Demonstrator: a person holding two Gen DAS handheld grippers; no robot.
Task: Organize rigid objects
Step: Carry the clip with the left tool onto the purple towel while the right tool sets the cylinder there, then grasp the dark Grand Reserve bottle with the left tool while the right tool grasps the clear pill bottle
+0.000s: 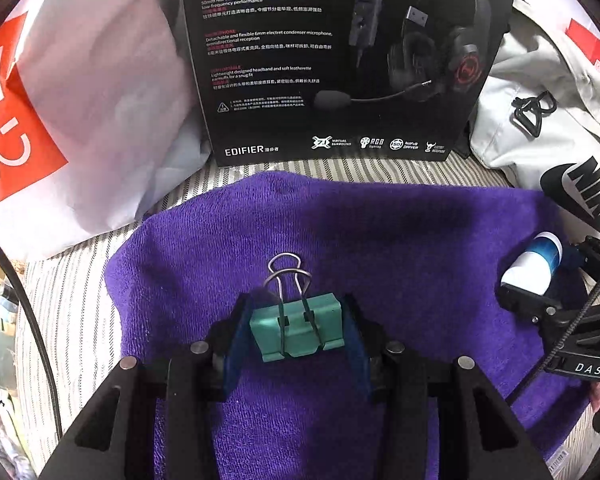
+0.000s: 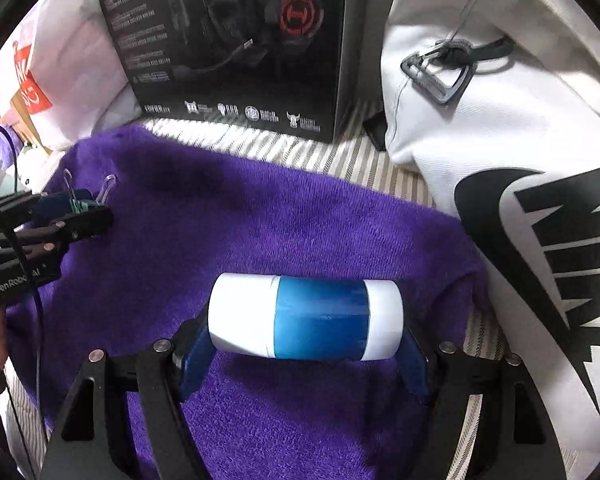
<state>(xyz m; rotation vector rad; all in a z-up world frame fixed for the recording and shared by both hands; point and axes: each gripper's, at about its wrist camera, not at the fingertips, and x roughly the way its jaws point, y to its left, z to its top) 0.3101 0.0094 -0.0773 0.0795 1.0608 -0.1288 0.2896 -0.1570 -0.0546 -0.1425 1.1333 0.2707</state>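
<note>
We see green binder clip, silver wire handles pointing forward, clamped between left gripper's blue fingers above purple towel. White bottle with blue band lies sideways, squeezed end to end in right gripper.

A teal binder clip with silver wire handles lies on a purple towel. At 3 o'clock, a white bottle carries a blue band. Grey-and-white stripes (fine ones) pattern the sheet beneath a black box.
</note>
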